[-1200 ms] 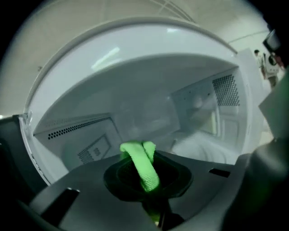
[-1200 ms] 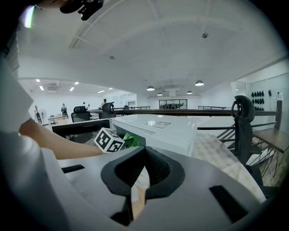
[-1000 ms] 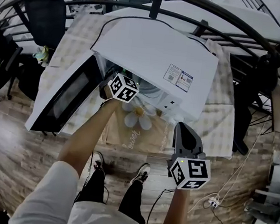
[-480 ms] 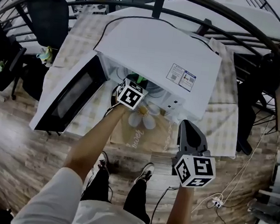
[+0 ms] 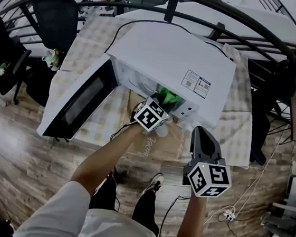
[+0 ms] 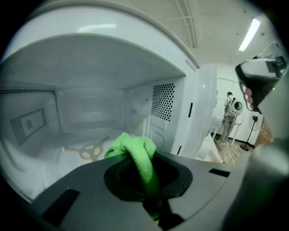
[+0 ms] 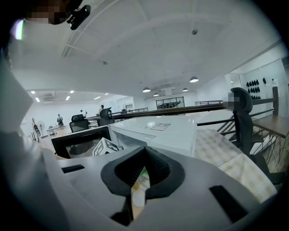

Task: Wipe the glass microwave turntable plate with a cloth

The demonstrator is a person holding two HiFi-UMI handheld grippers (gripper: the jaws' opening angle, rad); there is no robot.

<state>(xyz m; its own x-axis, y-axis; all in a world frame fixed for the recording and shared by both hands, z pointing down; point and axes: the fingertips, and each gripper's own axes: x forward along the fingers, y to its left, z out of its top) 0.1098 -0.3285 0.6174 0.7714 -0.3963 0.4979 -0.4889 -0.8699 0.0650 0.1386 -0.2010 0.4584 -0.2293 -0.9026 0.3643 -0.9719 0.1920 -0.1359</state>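
Clear round glass turntable plate lay flat on the floor inside the big white microwave oven. Only the left gripper view looked into the oven. There a pale ring with three arms showed through the glass. The head view saw just the oven's flat top and its black door swung wide open to the left, so the plate was hidden from it.

The left tool was squeezed tight on a bright green fluffy cloth. The cloth bunched up past the tips and hung above the near edge of the plate; I could not tell if it touched the glass. From above, only a bit of green peeked out at the oven's mouth.

The right tool was pressed together with nothing in it. It was held back from the oven, over the front edge of the checked table.
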